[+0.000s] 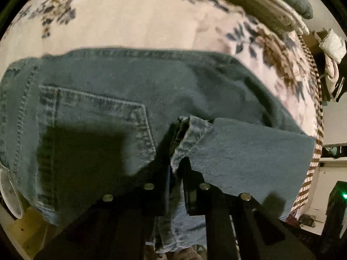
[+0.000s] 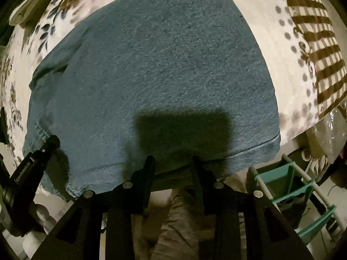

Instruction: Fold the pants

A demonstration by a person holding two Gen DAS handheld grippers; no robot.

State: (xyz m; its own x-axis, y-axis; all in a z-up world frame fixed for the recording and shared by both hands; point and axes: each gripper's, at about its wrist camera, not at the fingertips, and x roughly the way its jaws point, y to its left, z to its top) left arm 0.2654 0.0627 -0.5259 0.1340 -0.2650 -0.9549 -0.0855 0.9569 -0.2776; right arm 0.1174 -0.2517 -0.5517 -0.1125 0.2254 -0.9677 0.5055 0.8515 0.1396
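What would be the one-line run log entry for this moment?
stage: folding | jeans: on floral bedcover | left gripper: shut on jeans edge | right gripper: open at near edge, nothing held

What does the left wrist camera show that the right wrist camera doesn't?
Only the left view shows the jeans' back pocket and the left gripper pinching a denim hem. Only the right view shows a teal rack and the right gripper, jaws apart. Both show the jeans lying on the floral bedspread.
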